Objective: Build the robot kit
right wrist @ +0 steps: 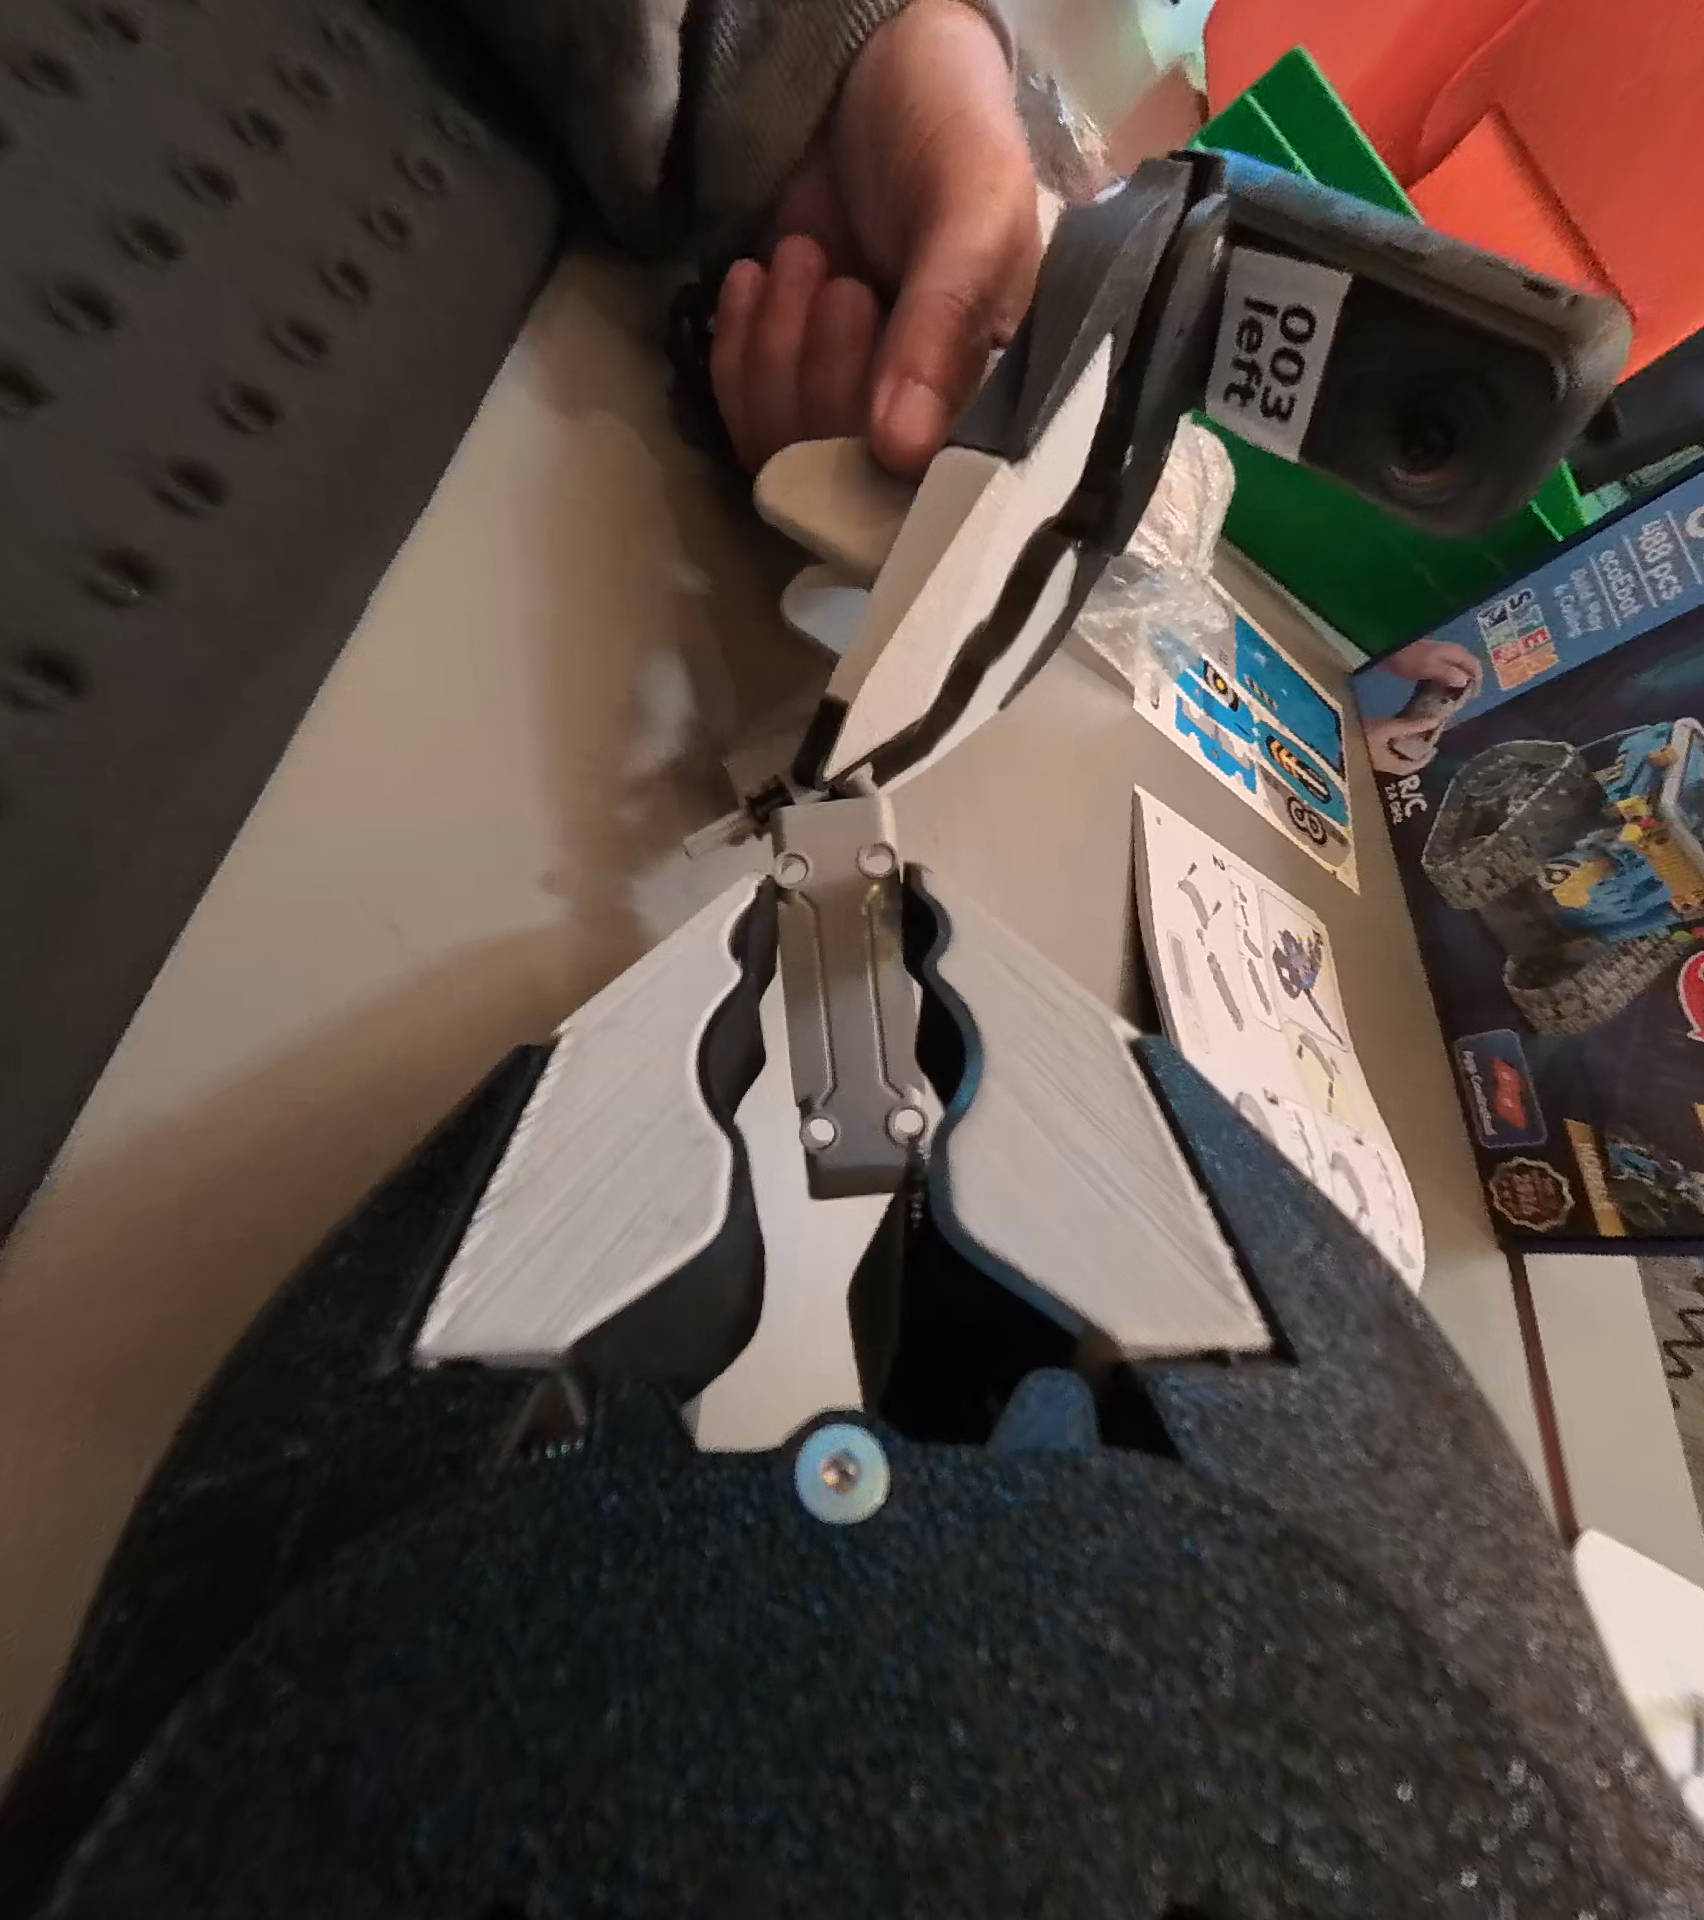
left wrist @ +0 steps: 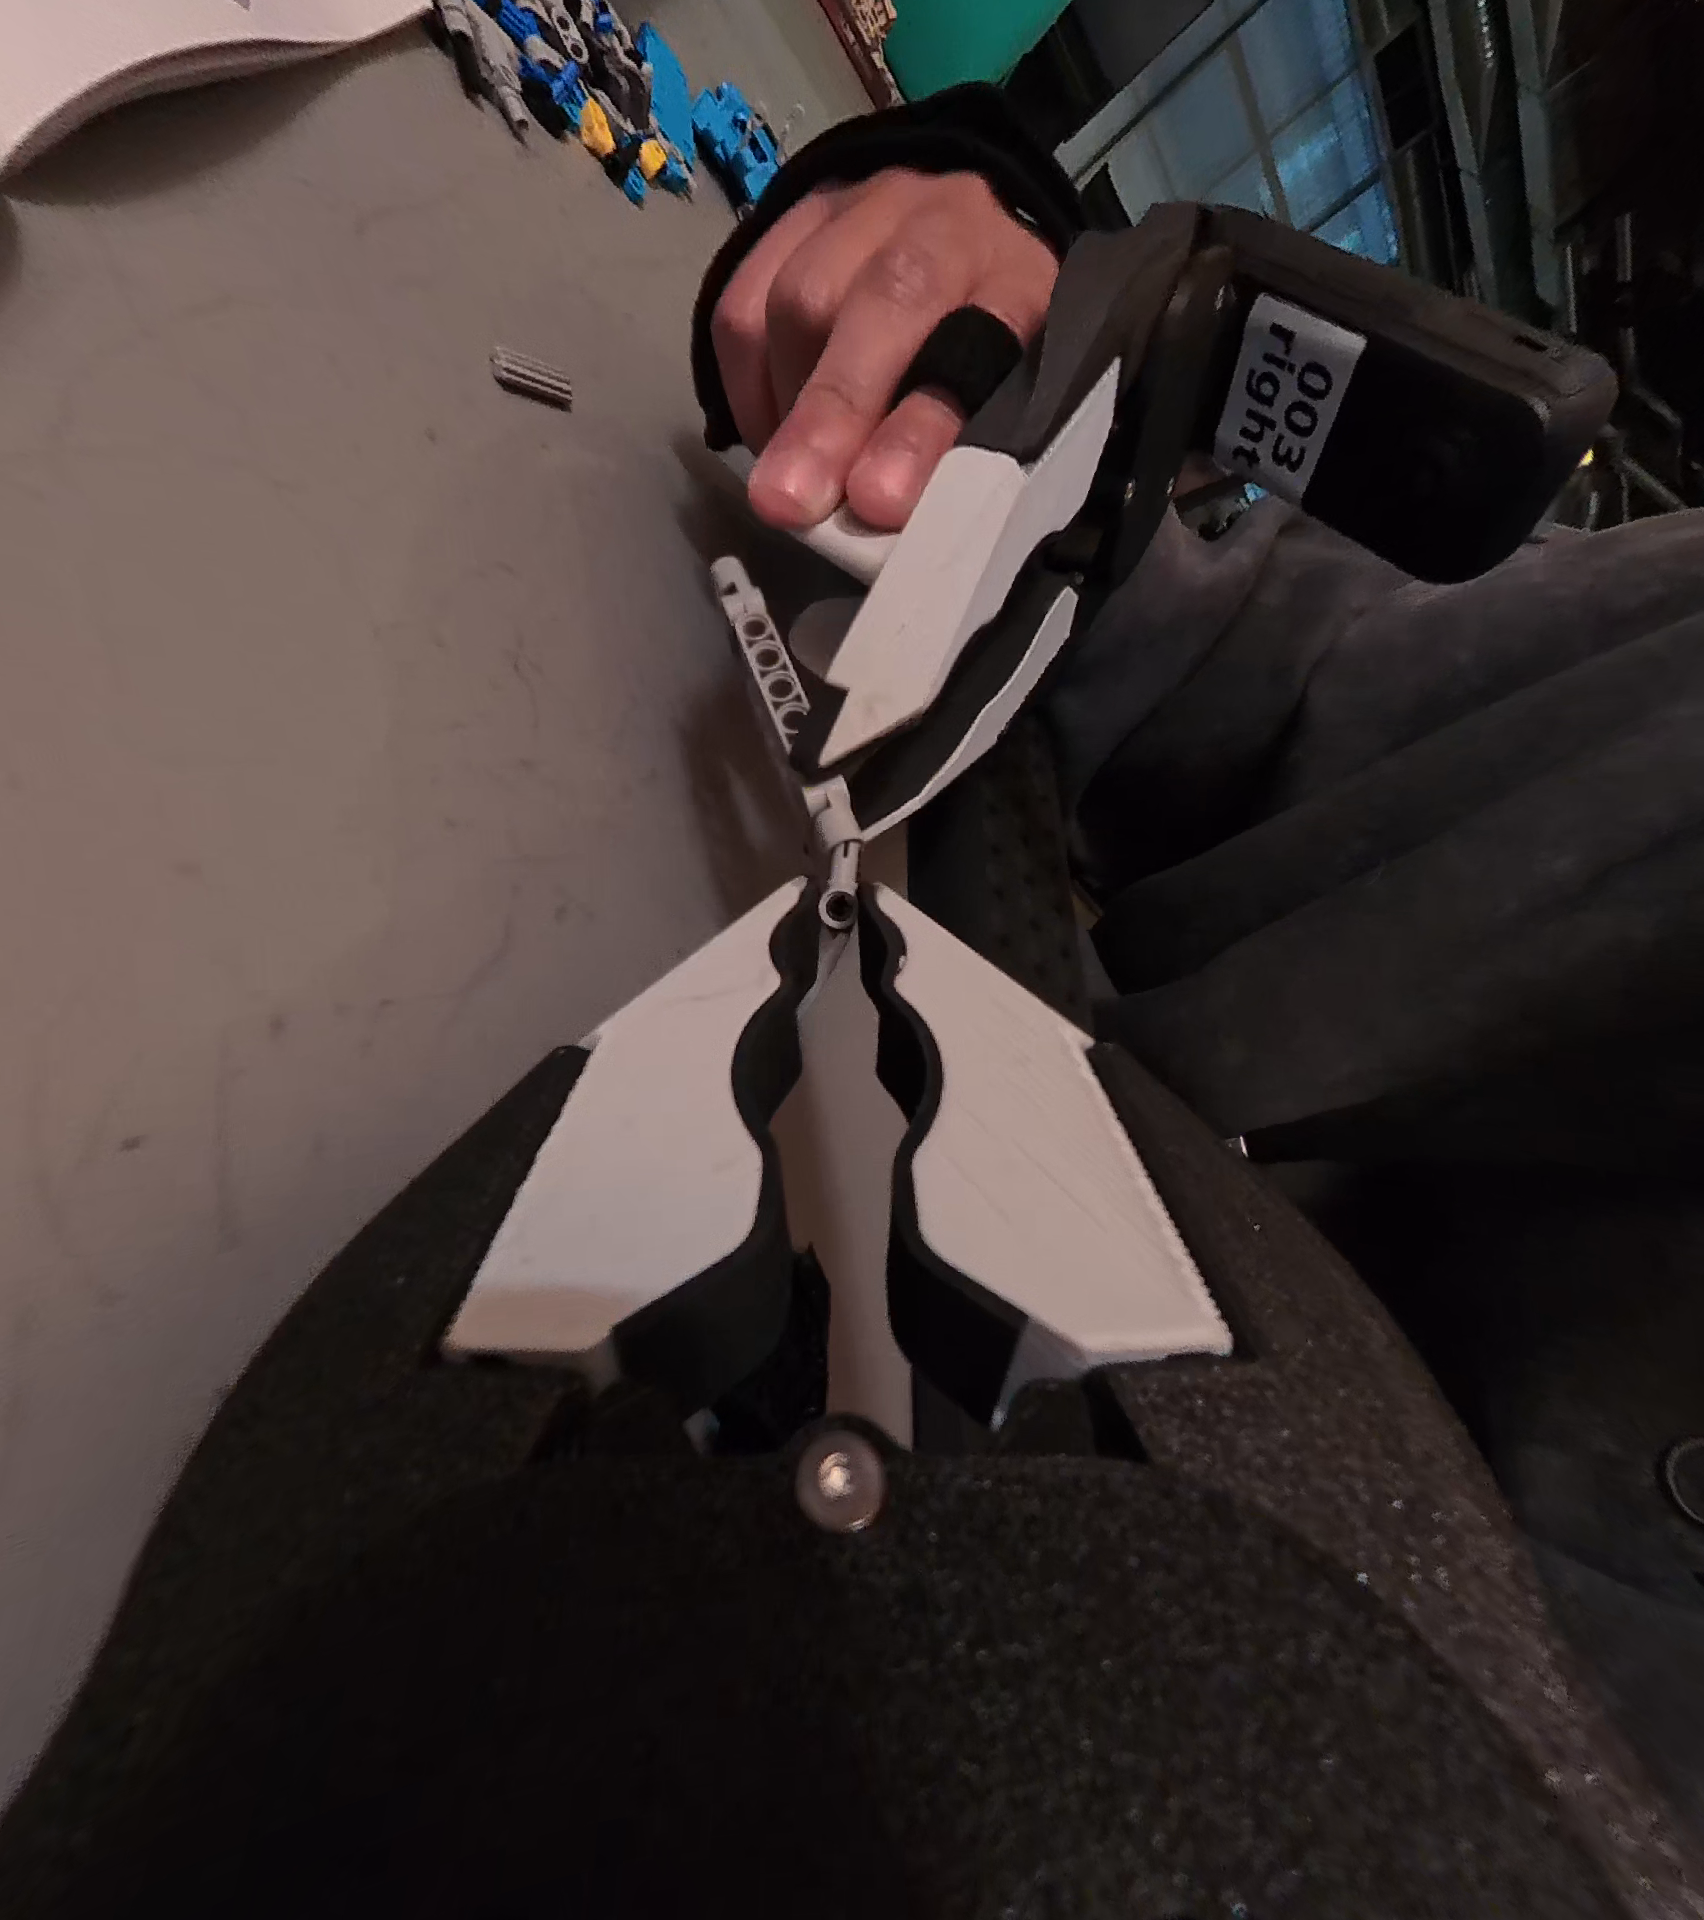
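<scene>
In the left wrist view my left gripper (left wrist: pixel 835 896) is shut on a small grey connector pin (left wrist: pixel 835 836) at its fingertips. The right gripper (left wrist: pixel 843 790) meets it tip to tip from above, holding a grey holed beam (left wrist: pixel 760 665). In the right wrist view my right gripper (right wrist: pixel 837 878) is shut on a flat grey panel piece (right wrist: pixel 843 997) with holes at its corners. The left gripper (right wrist: pixel 832 795) touches the panel's far end with the small pin (right wrist: pixel 749 821). A hand holds each gripper above the beige table (right wrist: pixel 1014 831).
An open booklet (left wrist: pixel 152 62), a pile of blue, grey and yellow bricks (left wrist: pixel 599 94) and a loose grey ribbed piece (left wrist: pixel 531 377) lie on the table. A toy box (right wrist: pixel 1606 883), instruction sheet (right wrist: pixel 1263 1018), sticker sheet (right wrist: pixel 1253 738) and green box (right wrist: pixel 1347 312) lie to the right. My left and right fingertips are right by each other.
</scene>
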Demonstrator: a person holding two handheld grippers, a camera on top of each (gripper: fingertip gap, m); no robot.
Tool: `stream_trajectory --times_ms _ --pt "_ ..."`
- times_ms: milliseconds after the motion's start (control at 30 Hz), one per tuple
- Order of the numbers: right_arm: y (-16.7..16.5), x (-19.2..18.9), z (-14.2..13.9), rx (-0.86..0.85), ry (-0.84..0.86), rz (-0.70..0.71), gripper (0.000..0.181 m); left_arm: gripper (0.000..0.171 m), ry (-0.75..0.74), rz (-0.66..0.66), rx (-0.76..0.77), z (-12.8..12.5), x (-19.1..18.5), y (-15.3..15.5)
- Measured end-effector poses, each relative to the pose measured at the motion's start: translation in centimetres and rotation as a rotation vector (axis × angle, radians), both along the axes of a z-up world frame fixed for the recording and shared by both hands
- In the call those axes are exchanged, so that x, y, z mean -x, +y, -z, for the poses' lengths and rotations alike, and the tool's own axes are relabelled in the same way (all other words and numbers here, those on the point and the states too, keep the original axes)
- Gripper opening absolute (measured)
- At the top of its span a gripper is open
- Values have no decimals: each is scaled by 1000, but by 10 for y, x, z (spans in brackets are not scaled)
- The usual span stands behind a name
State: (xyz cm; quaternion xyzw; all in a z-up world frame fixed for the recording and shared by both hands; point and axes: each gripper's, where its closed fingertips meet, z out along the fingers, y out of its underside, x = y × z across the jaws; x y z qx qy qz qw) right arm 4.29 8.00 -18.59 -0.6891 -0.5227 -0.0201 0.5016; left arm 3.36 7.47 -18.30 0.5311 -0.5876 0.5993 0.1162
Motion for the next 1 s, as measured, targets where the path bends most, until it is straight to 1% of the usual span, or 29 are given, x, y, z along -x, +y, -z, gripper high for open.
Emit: stream_trajectory --times_ms 67,100,200,267,367,500,667,867,933,1000 --pt "0 0 2 -15 -38 -13 22 5 11 7 -9 2 1 -1" --pt "-1 1 4 -33 -89 -32 22 5 15 22 -13 3 3 -3" --pt "-3 4 9 -95 -330 -56 22 5 17 61 -29 5 7 -10" --pt "-5 5 12 -108 -441 -64 22 5 14 80 -46 6 8 -14" --pt "-5 2 11 -107 -506 -28 22 5 26 63 -29 6 6 -13" --pt "-7 0 8 -64 -509 18 22 5 26 45 -26 5 5 -10" --pt "-9 1 8 -37 -446 18 22 5 20 47 -40 6 5 -12" --pt "-15 -1 5 -24 -481 34 23 5 20 25 -55 6 2 -14" --pt "-16 -9 10 41 -450 62 23 5 13 8 -76 6 0 -12" --pt "-16 -28 20 118 -400 137 23 5 -10 -28 -129 7 -3 -3"
